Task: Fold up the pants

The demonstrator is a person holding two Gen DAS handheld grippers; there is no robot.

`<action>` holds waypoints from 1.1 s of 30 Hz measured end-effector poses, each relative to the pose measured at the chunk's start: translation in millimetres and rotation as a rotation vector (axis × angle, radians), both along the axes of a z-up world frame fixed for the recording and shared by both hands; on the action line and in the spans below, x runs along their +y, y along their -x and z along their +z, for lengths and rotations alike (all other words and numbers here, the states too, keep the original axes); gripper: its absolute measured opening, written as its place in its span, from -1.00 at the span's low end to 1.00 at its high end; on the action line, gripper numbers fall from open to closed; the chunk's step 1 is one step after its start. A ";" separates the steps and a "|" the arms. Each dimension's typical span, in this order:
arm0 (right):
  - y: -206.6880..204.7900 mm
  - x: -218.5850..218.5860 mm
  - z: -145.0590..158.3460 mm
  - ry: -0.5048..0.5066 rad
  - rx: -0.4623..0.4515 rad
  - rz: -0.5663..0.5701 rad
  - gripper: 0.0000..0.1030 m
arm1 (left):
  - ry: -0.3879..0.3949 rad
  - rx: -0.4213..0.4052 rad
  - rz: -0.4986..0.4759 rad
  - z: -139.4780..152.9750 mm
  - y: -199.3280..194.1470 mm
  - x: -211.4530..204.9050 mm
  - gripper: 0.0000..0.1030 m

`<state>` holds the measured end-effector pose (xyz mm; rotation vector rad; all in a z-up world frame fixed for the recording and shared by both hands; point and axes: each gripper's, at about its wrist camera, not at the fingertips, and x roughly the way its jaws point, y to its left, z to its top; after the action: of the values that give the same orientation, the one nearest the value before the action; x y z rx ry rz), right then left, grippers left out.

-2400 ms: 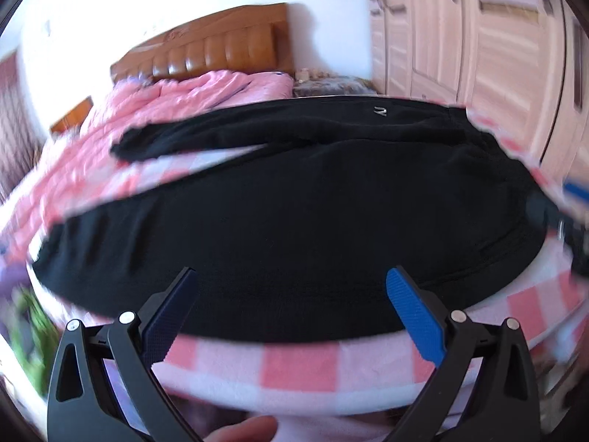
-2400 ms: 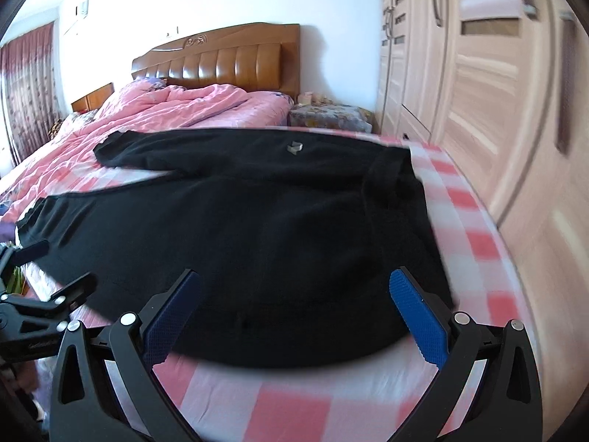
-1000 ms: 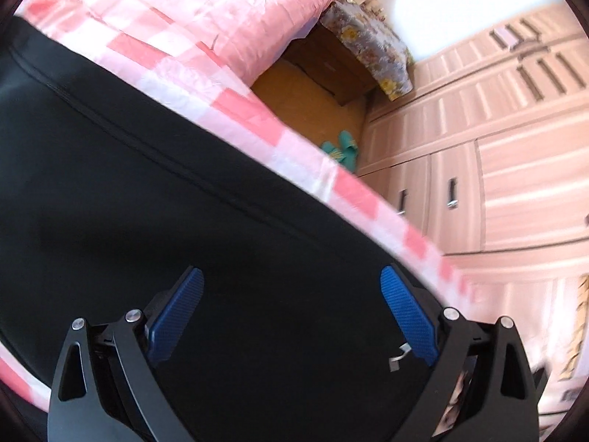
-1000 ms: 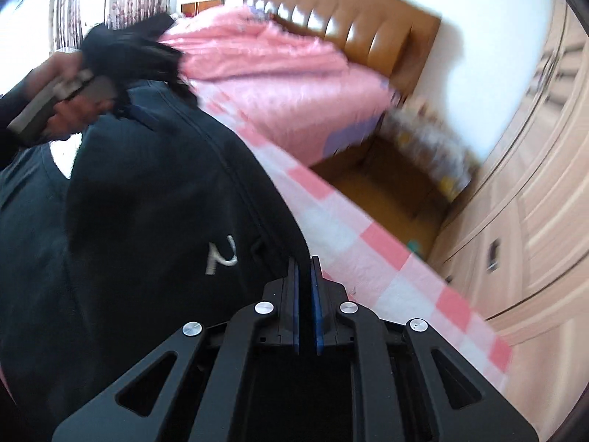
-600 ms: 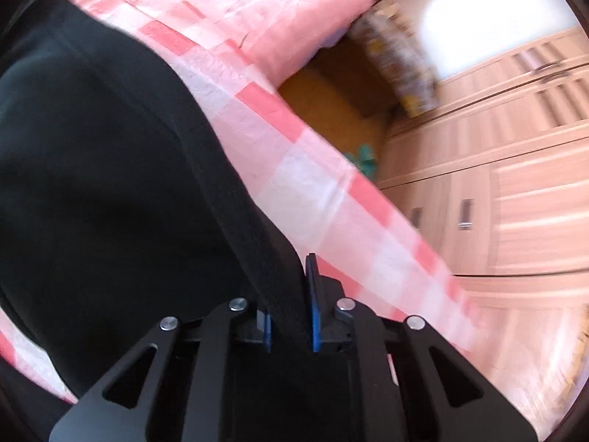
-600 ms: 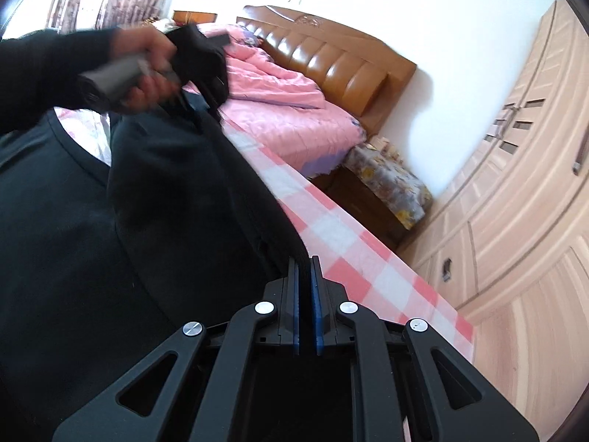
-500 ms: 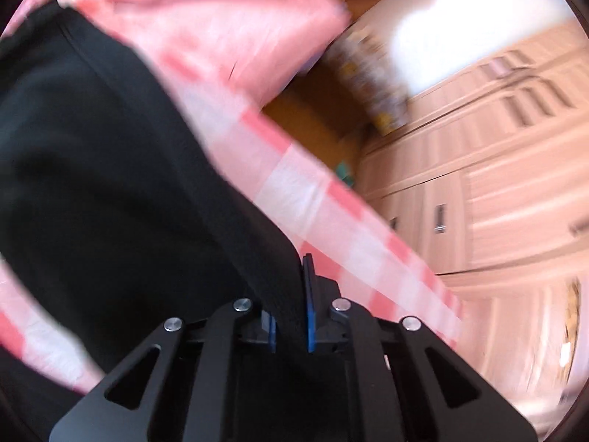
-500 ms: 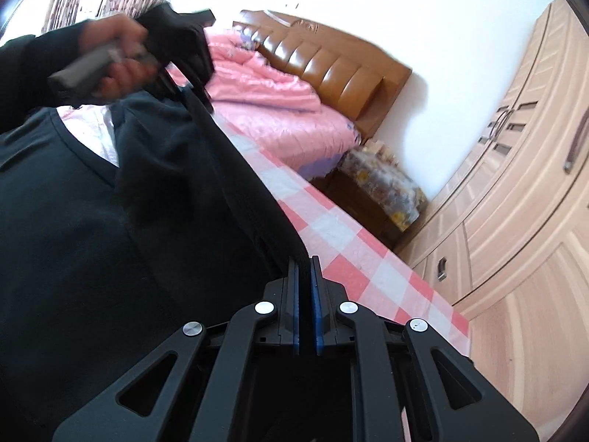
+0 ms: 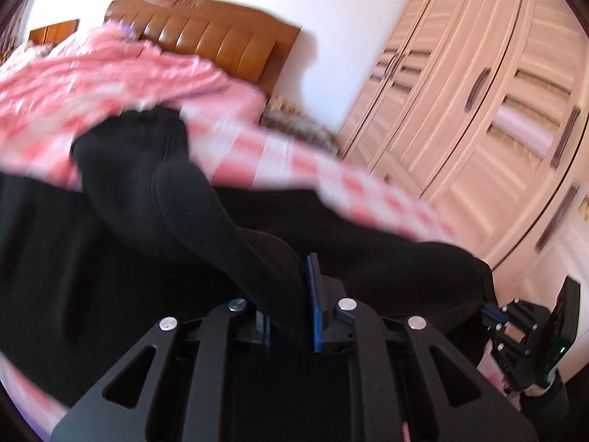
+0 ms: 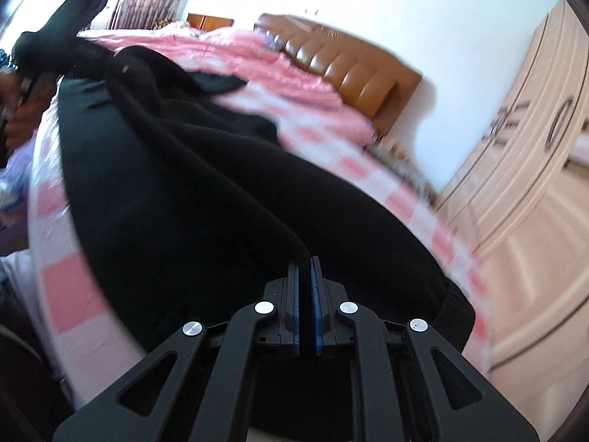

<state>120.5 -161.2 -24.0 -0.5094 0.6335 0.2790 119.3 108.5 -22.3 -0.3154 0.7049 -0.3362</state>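
Black pants (image 9: 154, 228) lie across the pink checked bed (image 9: 294, 169). My left gripper (image 9: 291, 316) is shut on a thick edge of the pants, which rises from the jaws. My right gripper (image 10: 305, 313) is shut on another edge of the pants (image 10: 206, 191), whose fabric stretches away to the left. The right gripper also shows at the lower right of the left wrist view (image 9: 522, 328). The left gripper, held in a hand, shows at the upper left of the right wrist view (image 10: 62, 33).
A brown padded headboard (image 9: 221, 40) and a rumpled pink quilt (image 10: 206, 51) are at the far end of the bed. Pale wooden wardrobe doors (image 9: 497, 103) line the right side. A patterned bedside stand (image 9: 294, 125) sits between the two.
Both grippers shut on the pants' edge and lifted it. Both views have swung, and the pants fabric is now drawn over towards the near side.
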 end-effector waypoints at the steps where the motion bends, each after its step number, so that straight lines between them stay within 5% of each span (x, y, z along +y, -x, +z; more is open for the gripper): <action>1: 2.2 2.6 -4.2 -0.001 0.008 -0.006 -0.74 | 0.003 0.048 0.005 -16.0 1.6 0.6 -0.70; 4: 4.9 8.4 -9.0 0.002 0.021 -0.030 -0.74 | 0.035 0.129 0.013 -50.3 -0.6 12.0 -0.64; 9: 28.9 11.1 -5.5 -0.044 0.078 -0.094 -0.63 | 0.076 0.155 0.006 -51.2 -12.4 24.6 -0.37; 13: 70.4 -22.7 -3.1 -0.281 0.098 -0.214 -0.44 | 0.105 0.148 0.017 -51.2 -7.8 25.5 -0.10; 14: 75.6 -37.5 -2.5 -0.354 0.107 -0.251 -0.18 | 0.105 0.145 0.016 -50.9 -8.6 23.6 -0.07; 15: 80.2 -55.4 -2.0 -0.440 0.116 -0.290 0.50 | 0.102 0.143 0.015 -50.7 -8.5 23.6 -0.01; 16: 86.0 -76.3 -2.3 -0.527 0.108 -0.366 0.85 | 0.100 0.143 0.012 -49.6 -9.9 21.6 0.03; 17: 91.5 -92.8 -2.5 -0.606 0.092 -0.411 0.92 | 0.101 0.143 0.008 -48.9 -10.9 20.4 0.10; 19: 100.7 -122.8 -4.7 -0.793 0.095 -0.437 0.92 | 0.098 0.145 0.009 -48.0 -12.5 17.4 0.17; 22: 99.8 -143.5 -5.5 -0.909 0.093 -0.480 0.75 | 0.086 0.144 0.017 -48.5 -10.6 14.7 0.22; 33: 54.7 -151.5 -24.0 -1.050 0.226 -0.515 0.71 | 0.056 0.145 0.011 -47.9 -9.9 10.4 0.29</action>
<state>65.8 -312.7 -48.0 0.6969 0.7182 0.1455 129.2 118.9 -70.3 -0.4001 0.8373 -0.3254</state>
